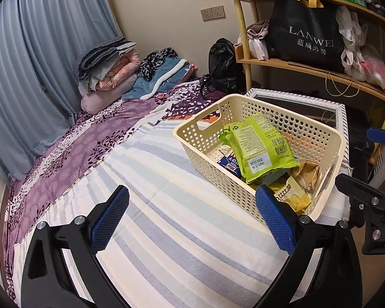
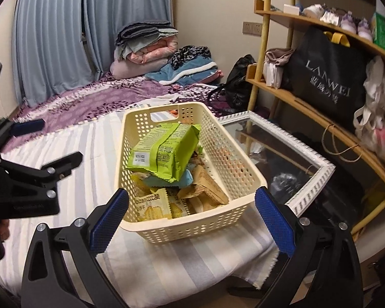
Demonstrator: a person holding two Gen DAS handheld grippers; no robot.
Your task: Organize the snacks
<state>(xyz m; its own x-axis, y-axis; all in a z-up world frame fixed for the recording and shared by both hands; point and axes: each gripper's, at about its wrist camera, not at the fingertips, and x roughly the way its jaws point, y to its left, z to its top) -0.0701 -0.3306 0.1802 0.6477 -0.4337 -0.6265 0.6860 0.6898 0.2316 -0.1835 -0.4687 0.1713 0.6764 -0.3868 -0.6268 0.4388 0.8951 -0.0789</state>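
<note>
The cream basket (image 2: 192, 177) sits on the striped sheet near the bed's (image 1: 151, 205) right edge, beside a framed mirror (image 2: 308, 154). Snacks fill it: a green packet (image 2: 164, 151) lies on top, with yellow packets (image 2: 154, 205) and brown ones beneath. No loose snacks show on the bed, so the task looks nearly or fully done. The left tongs (image 1: 192, 218) and the right tongs (image 2: 192, 220) both hang spread wide, gripping nothing

snack packets (image 2: 164, 151) lie in the basket (image 2: 192, 220) on the bed (image 2: 64, 154).
</note>
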